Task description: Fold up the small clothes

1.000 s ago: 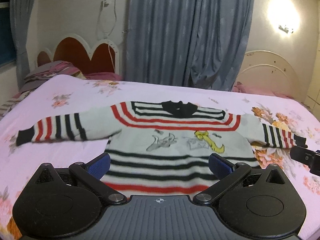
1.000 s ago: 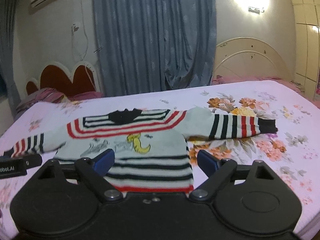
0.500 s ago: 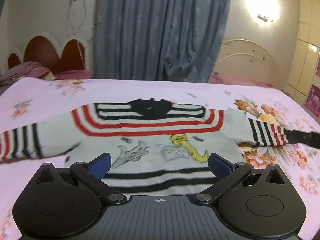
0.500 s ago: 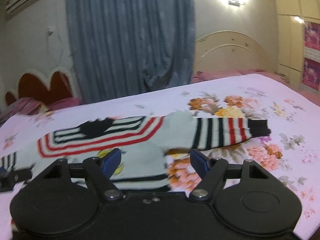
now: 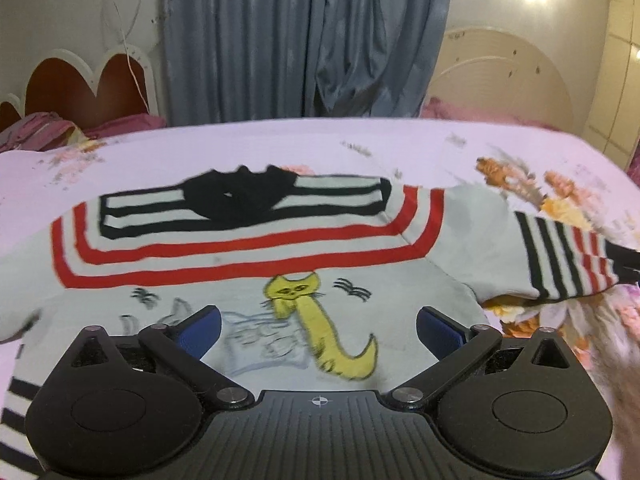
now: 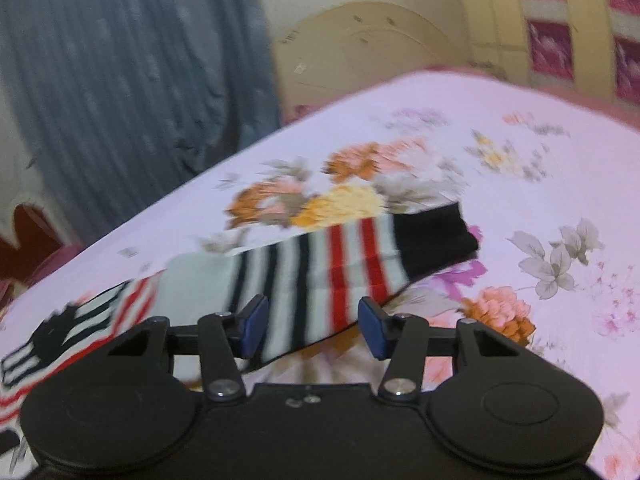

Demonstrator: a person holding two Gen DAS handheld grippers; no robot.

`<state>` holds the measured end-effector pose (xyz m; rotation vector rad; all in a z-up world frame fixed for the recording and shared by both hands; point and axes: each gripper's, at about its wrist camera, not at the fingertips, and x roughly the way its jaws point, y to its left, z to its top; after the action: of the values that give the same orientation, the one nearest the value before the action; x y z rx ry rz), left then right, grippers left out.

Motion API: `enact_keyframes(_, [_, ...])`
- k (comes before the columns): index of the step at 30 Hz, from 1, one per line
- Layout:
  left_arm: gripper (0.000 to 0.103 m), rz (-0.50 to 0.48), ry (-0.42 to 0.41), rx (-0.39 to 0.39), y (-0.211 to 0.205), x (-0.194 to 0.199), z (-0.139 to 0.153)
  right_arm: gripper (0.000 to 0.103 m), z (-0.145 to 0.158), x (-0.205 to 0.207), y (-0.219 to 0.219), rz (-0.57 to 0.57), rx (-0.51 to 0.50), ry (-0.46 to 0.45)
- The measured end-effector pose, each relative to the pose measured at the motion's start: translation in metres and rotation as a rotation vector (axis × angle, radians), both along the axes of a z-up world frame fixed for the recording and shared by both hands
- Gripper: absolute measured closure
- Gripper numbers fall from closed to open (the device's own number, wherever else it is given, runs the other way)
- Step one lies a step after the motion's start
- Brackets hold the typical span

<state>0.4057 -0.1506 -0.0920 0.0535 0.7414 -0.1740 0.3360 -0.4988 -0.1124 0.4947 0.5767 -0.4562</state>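
Note:
A small grey sweater (image 5: pixel 248 248) with red and black stripes and a yellow cat lies flat, front up, on the bed. My left gripper (image 5: pixel 318 322) hovers low over its chest, open wide with nothing between the blue pads. In the right wrist view the sweater's right sleeve (image 6: pixel 320 264) stretches out to its black cuff (image 6: pixel 432 236). My right gripper (image 6: pixel 313 324) straddles the striped part of that sleeve. Its jaws are closing with the sleeve between them, and a gap still shows at the right pad (image 6: pixel 372 328). Motion blur softens this view.
The bed is covered by a pink floral sheet (image 6: pixel 520 168). A grey-blue curtain (image 5: pixel 304 40) hangs behind it. A red heart-shaped headboard (image 5: pixel 80 84) with bedding (image 5: pixel 36 132) is at far left, and a cream headboard (image 5: pixel 500 80) at far right.
Both grippers have come forward and lower over the sweater. The right one swung to the right sleeve, rolled, and its jaws narrowed. The left jaws stayed wide.

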Motion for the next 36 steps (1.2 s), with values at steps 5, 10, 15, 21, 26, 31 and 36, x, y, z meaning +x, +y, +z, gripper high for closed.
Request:
enact_keyframes(5, [0.0, 0.021, 0.039, 0.011, -0.025, 0.022, -0.014, 0.054, -0.032, 0.016, -0.049, -0.073, 0.108, 0.002])
enact_keyframes(10, [0.0, 0.037, 0.07, 0.026, -0.039, 0.042, -0.021, 0.057, -0.055, 0.021, -0.079, -0.117, 0.179, -0.004])
enact_keyframes(15, [0.0, 0.073, 0.067, 0.028, -0.034, 0.052, -0.018, 0.066, -0.057, 0.03, -0.086, -0.116, 0.167, -0.039])
enact_keyframes(21, [0.0, 0.155, 0.184, 0.012, 0.011, 0.072, -0.029, 0.095, -0.051, 0.042, -0.087, -0.106, 0.123, -0.024])
enact_keyframes(26, [0.0, 0.157, 0.143, -0.006, 0.058, 0.07, -0.03, 0.095, -0.023, 0.068, -0.04, 0.039, -0.052, -0.043])
enact_keyframes(31, [0.001, 0.261, 0.086, -0.064, 0.111, 0.073, -0.032, 0.096, 0.002, 0.101, 0.045, 0.286, -0.075, -0.098])
enact_keyframes(36, [0.001, 0.256, 0.074, -0.104, 0.153, 0.074, -0.029, 0.096, 0.009, 0.129, 0.151, 0.522, -0.074, -0.107])
